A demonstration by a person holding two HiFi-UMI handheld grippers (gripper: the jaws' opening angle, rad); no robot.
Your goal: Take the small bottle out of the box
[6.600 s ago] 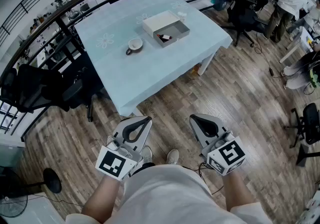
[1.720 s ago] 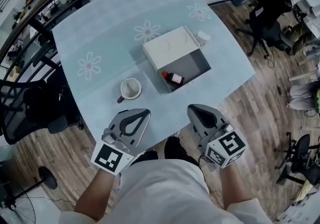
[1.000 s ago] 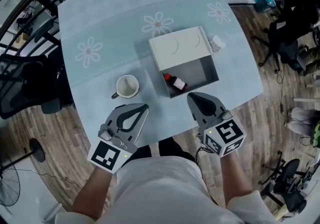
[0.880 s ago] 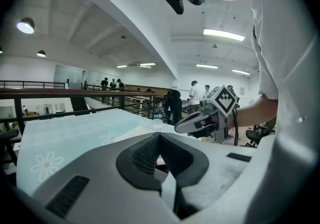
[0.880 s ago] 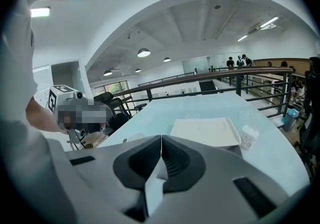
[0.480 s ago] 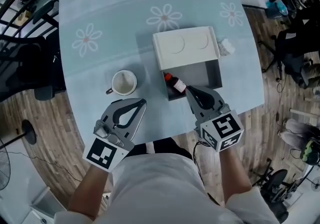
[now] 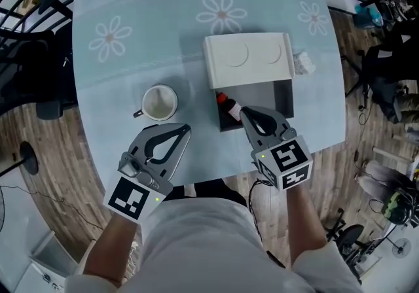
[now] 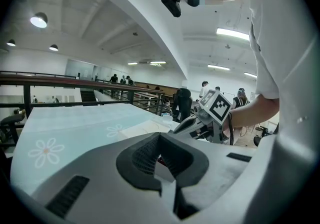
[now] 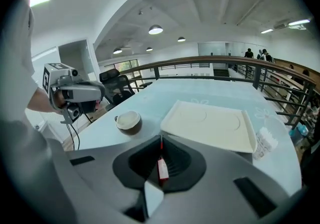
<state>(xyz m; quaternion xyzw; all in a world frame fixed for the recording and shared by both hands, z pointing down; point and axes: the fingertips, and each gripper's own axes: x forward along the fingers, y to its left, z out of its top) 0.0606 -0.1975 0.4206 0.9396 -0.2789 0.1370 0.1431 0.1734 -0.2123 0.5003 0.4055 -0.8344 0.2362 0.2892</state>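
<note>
The small brown bottle [image 7: 229, 108] with a red cap lies in the near left corner of the open grey box [image 7: 288, 98], whose white lid [image 7: 247, 59] rests over the far half. My right gripper [image 7: 243, 112] is shut and empty, its tip over the box's near edge just right of the bottle. In the right gripper view the bottle [image 9: 162, 169] shows through the loop behind the closed tips [image 9: 161, 137]. My left gripper [image 7: 186, 129] hovers shut and empty over the table's near part, below the cup; its tips [image 8: 160, 135] meet in its own view.
A white cup [image 7: 159, 102] stands left of the box on the pale blue flowered tablecloth [image 7: 131, 30]. A crumpled white wrapper [image 7: 303, 63] lies by the lid's right end. The table's near edge [image 7: 216, 177] runs close under both grippers. Black chairs and a railing stand beyond the left side.
The view has closed in over the table. My right gripper has moved forward to the box's near edge beside the bottle; the left gripper has come in over the table near the cup.
</note>
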